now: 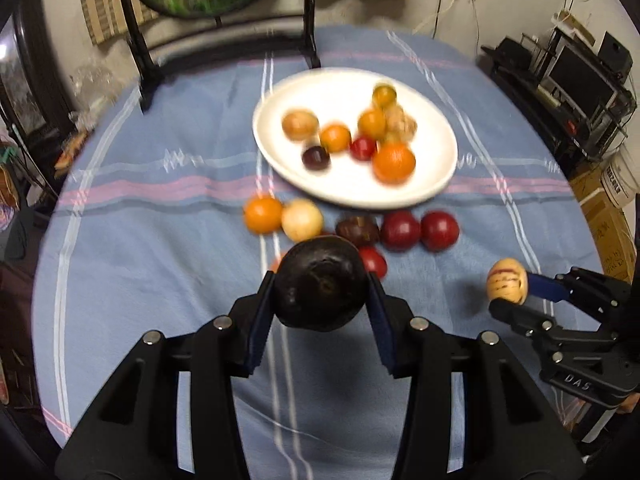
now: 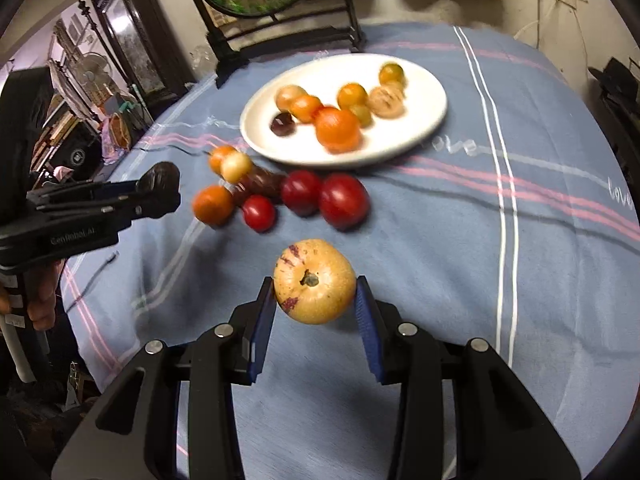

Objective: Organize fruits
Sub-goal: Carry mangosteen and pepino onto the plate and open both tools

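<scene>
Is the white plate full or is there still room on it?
Room left: the white plate holds some fruits, with bare white around them.

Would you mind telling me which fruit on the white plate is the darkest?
The small dark purple fruit at the plate's near-left edge; the other fruits on the plate are orange, yellowish or tan, with one red.

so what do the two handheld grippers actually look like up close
Both are matte black plastic. The left gripper has angular linkage arms with round silver pins and dark blue ribbed pads; white lettering runs along its side in the right wrist view. The right gripper matches it, with brighter blue pads and white letters on its body.
</scene>
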`<state>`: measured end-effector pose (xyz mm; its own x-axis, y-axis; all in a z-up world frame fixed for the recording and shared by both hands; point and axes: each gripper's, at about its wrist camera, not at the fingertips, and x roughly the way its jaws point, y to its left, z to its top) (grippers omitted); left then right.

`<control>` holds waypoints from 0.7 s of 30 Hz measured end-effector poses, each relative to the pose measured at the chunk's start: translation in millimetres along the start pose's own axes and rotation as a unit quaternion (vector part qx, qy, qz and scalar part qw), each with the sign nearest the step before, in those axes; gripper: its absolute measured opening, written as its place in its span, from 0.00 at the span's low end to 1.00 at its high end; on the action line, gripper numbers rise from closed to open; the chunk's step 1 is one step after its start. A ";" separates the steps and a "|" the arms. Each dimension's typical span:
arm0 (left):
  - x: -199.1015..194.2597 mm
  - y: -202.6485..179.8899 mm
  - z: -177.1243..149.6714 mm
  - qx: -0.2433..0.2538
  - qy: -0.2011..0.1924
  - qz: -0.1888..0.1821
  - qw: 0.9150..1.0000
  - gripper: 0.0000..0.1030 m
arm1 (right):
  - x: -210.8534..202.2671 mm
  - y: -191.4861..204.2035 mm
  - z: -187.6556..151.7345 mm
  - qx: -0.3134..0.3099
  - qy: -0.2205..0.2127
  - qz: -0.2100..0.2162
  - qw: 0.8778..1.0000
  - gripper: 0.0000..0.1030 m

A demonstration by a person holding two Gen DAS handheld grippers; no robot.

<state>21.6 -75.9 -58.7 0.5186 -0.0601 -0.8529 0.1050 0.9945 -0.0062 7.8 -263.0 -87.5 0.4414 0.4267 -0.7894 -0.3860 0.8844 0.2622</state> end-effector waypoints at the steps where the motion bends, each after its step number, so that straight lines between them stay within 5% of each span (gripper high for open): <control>1: -3.8 2.8 7.2 0.003 -0.007 0.001 1.000 0.44 | -3.0 2.6 5.9 -0.001 -0.006 0.004 1.000 0.39; 12: -34.6 3.9 84.9 0.037 -0.081 0.005 0.996 0.44 | -48.5 31.7 96.2 -0.046 -0.093 -0.006 0.995 0.39; 21: -19.9 -2.0 111.5 0.056 -0.088 -0.006 0.995 0.44 | -44.2 31.6 125.5 -0.048 -0.102 -0.017 0.993 0.39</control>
<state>105.6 -86.3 16.4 0.6558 -0.0956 -0.7488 0.2006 0.9784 0.0507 77.8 -230.3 25.3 0.6064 0.4355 -0.6653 -0.4401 0.8806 0.1754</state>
